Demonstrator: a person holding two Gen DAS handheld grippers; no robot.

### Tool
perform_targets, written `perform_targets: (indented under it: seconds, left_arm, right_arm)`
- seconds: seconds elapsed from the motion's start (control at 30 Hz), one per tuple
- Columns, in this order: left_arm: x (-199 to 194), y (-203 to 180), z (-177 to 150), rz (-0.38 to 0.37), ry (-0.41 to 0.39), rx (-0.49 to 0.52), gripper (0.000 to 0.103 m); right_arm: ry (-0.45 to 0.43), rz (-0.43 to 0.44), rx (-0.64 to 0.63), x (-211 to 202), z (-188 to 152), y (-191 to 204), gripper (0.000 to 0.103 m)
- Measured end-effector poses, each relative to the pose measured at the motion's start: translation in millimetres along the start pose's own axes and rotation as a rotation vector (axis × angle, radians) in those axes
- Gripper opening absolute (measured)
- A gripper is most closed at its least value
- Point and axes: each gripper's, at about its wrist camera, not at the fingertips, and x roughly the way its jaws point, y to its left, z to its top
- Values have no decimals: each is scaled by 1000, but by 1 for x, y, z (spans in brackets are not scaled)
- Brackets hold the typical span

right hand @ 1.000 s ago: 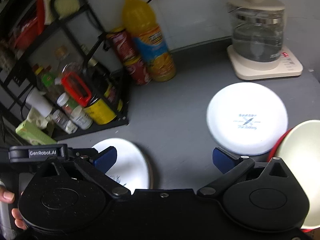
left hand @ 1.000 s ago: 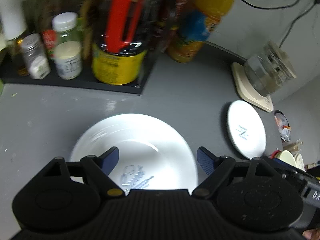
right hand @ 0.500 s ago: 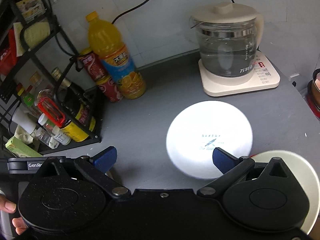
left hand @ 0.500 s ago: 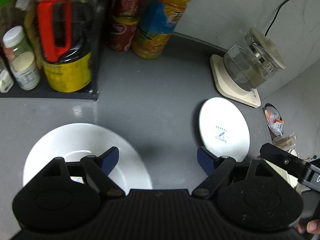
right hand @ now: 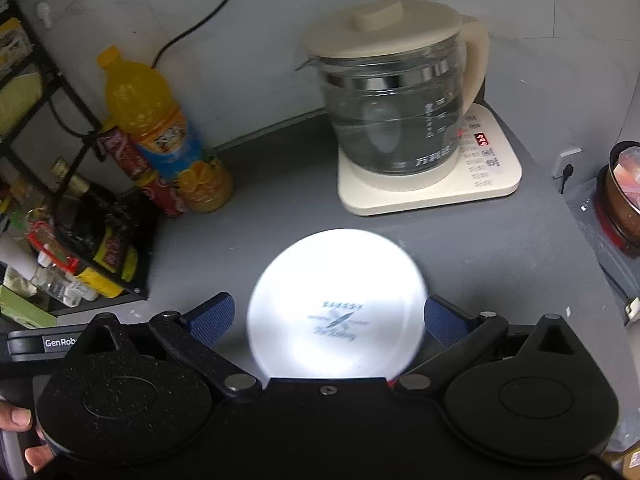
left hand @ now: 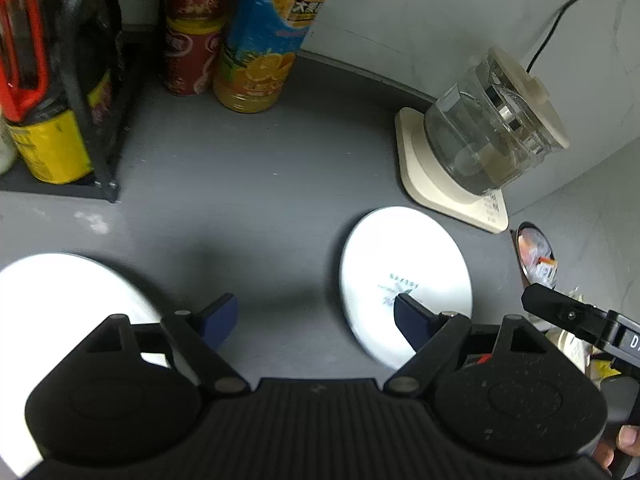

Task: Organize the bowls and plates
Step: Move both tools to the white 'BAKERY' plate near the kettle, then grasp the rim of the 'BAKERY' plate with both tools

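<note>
Black right gripper (right hand: 329, 316) gapes wide astride the small white plate (right hand: 336, 304), gripping nothing; left gripper (left hand: 316, 316) likewise wide, empty

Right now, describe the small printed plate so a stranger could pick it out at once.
Find the glass kettle on its cream base at the back of the grey counter. Directly in front of that base lies the small white plate, flat on the counter. Unlike the larger white plate off to the left, it carries a small blue print at its centre.
</note>
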Motion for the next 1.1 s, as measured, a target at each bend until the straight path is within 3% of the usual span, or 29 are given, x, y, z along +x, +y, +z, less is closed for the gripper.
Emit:
perform_targets:
  seconds: [0.2, 0.47, 0.67, 0.73, 1.1]
  left_arm:
    - [28, -15, -3, -25, 4, -59, 81]
    - [66, -18, -10, -24, 16, -187, 71]
    - [86, -12, -16, -28, 27, -299, 52]
    - [91, -11, -18, -28, 35, -328, 43]
    - [105, -4, -26, -22, 33, -431, 15]
  right_arm:
    - [70, -6, -9, 22, 18, -28, 95]
    - [196, 8, 20, 60, 32, -61, 68]
    - [277, 24, 22, 89, 37, -72, 51]
    - [308, 20, 24, 100, 38, -75, 50]
    - [419, 67, 20, 137, 31, -76, 34]
